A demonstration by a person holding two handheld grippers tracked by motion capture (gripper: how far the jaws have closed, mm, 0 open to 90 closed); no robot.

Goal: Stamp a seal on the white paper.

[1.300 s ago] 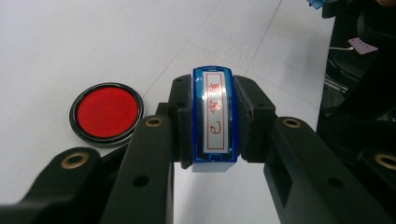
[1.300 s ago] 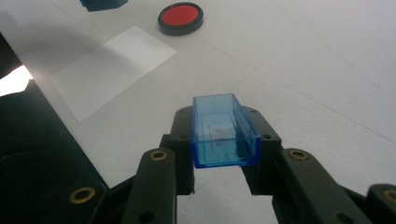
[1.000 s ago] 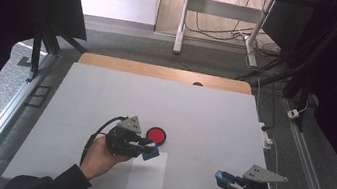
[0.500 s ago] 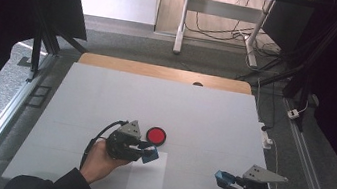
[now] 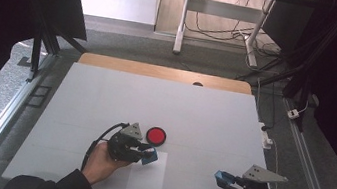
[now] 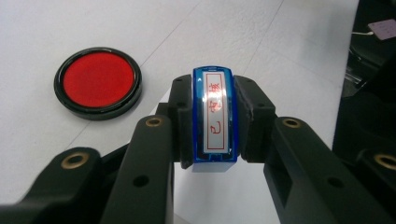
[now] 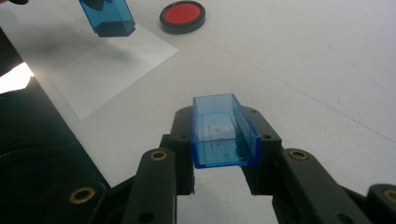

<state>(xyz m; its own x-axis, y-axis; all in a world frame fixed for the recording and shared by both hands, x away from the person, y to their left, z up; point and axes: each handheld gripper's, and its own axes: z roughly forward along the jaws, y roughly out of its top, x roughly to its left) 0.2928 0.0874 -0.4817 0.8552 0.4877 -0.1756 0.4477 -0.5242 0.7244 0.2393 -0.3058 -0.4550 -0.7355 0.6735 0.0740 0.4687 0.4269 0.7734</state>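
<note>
My left gripper (image 5: pixel 147 155) is shut on a blue stamp (image 6: pixel 214 116) whose top label bears red characters; it hovers over the upper edge of a white paper sheet (image 5: pixel 146 182). Just beyond it sits a round red ink pad (image 5: pixel 155 136) in a black case, also the ink pad (image 6: pixel 97 81) at upper left of the left gripper view. My right gripper (image 5: pixel 221 177) at the table's front right is shut on the stamp's clear blue cap (image 7: pixel 222 130), open side up. The stamp (image 7: pixel 108 17), ink pad (image 7: pixel 182 14) and paper sheet (image 7: pixel 109 65) appear far off in the right gripper view.
The white table (image 5: pixel 204 115) has a wooden strip along its far edge (image 5: pixel 164 72). A metal rail (image 5: pixel 1 115) runs down the left side, and cables with a power strip (image 5: pixel 265 134) lie off the right edge. A desk frame stands on the floor beyond.
My left gripper with the stamp has shifted slightly down and right, from beside the ink pad to the paper's upper edge. The right gripper has stayed put.
</note>
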